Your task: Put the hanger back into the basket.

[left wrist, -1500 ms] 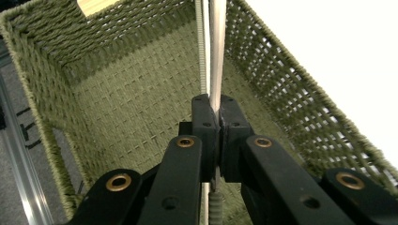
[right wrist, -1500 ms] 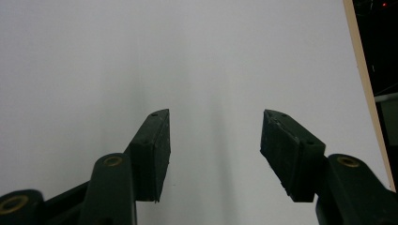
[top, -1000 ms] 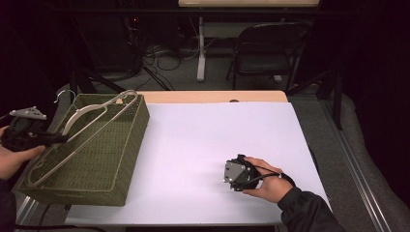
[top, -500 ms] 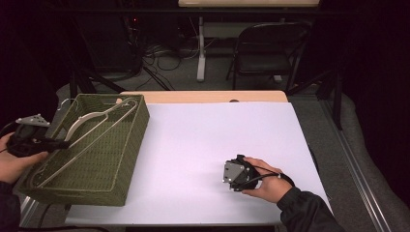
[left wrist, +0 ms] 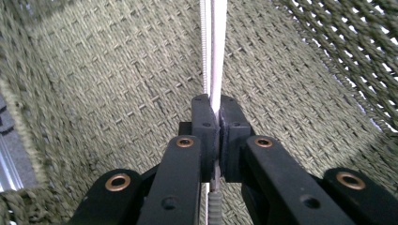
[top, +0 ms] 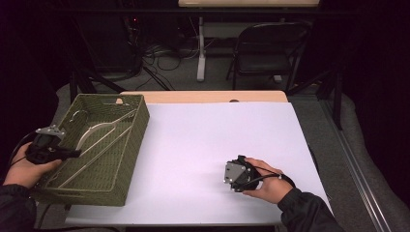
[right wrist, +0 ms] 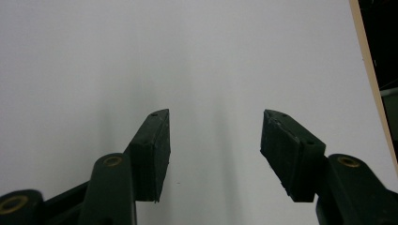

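Metal wire, pale and thin, sits pinched between the black fingers [left wrist: 210,123] of the left gripper [top: 57,152]; they are pressed together on it with no gap visible. This wire belongs to a hanger [top: 99,134] that lies inside the green woven basket [top: 126,159]. Beyond the fingers the wire runs straight on over the basket floor, and the woven walls rise on both sides of them. In the high view the hanger stretches away from the fingers toward the far corner of the basket, where its hook seems to lie, though that part is small and not clear.

The right gripper [top: 238,175] rests on the white table [top: 203,140], well apart from the basket. Its fingers [right wrist: 151,150] are spread wide, with nothing between them and bare white surface ahead.

I judge that the step in hand is the grasp on the hanger, which looks secure. The next move probably calls for a lift out of the basket. For that the left gripper must raise the wire high enough to clear the wall, and keep the pinch firm, because a long thin hanger held at one point can swing or slip. The hook may also catch in the weave.
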`<action>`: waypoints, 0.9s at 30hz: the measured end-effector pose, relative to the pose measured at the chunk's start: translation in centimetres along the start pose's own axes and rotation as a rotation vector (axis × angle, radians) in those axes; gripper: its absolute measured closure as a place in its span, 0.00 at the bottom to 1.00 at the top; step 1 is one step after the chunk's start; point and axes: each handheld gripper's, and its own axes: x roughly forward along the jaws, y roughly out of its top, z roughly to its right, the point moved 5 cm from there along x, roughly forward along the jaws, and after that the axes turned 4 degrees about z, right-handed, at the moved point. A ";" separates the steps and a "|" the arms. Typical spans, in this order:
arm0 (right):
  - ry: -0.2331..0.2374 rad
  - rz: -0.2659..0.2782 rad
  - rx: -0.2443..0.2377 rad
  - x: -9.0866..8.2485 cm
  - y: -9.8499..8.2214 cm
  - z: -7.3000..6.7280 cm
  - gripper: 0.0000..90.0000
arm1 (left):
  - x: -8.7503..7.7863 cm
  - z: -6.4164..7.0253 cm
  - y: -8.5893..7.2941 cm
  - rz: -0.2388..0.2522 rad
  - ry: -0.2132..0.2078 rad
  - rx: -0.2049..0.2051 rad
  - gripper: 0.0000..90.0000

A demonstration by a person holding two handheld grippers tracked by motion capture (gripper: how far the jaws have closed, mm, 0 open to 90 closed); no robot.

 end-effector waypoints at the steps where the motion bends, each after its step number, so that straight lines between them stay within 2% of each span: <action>1: -0.001 -0.002 0.008 0.0 -0.1 -0.1 0.48 | 0.0 -0.3 -0.1 -0.008 0.028 -0.008 0.95; 2: 0.000 -0.004 0.008 0.0 -0.1 -0.1 0.48 | 0.0 -0.6 -0.2 -0.015 0.078 0.003 0.93; 5: -0.006 -0.003 0.010 -0.1 -0.1 0.0 0.48 | -0.8 -1.4 -0.1 0.024 0.151 -0.051 0.83; 6: 0.000 0.015 0.016 0.0 -0.1 -0.1 0.48 | -1.1 -1.7 -0.1 0.038 0.181 -0.047 0.79; 7: -0.005 0.000 0.009 -0.1 -0.1 0.0 0.47 | -1.4 -1.8 -0.1 0.048 0.189 -0.050 0.75; 10: -0.004 -0.005 0.021 -0.2 -0.1 0.0 0.47 | -2.3 -1.8 -0.1 0.071 0.168 -0.092 0.70; 17: -0.012 0.006 0.031 -0.4 -0.1 0.1 0.46 | -3.3 -1.0 0.0 0.098 0.160 -0.082 0.63; 19: -0.014 0.003 0.053 -0.6 -0.1 0.0 0.46 | -3.6 -0.7 0.1 0.106 0.151 -0.075 0.61; 20: -0.015 0.008 0.041 -0.6 -0.1 0.1 0.45 | -3.8 -0.4 0.2 0.121 0.147 -0.074 0.61; 23: -0.020 0.005 0.051 -0.9 -0.2 0.1 0.45 | -4.3 0.5 0.4 0.139 0.138 -0.073 0.57; 27: -0.028 0.007 0.055 -1.5 -0.3 0.1 0.44 | -4.9 2.6 0.8 0.160 0.103 -0.058 0.53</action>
